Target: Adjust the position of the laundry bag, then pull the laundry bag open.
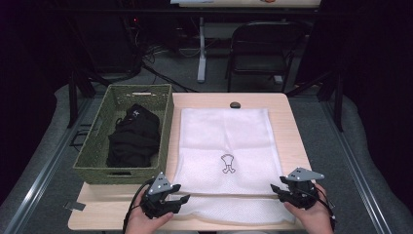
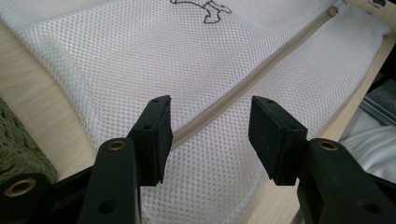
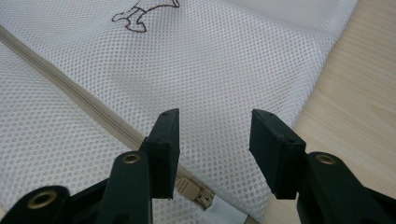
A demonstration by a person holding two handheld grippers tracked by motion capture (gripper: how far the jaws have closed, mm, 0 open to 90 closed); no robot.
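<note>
Both tongs (image 1: pixel 182 195) (image 1: pixel 278 190) over mesh bag's (image 1: pixel 225 134) near zipper edge

High view looks down; gripper views close over shared mesh bag (image 1: pixel 224 141)

Light falls from above on the table (image 1: pixel 292 126), bright and even; the room behind is very dark. The high view is a little soft. Close jaws look slightly blurred.

No words or numbers can be read. The one sign is a small dark outline figure (image 1: pixel 227 163) printed on the white mesh bag (image 1: pixel 224 136).
</note>
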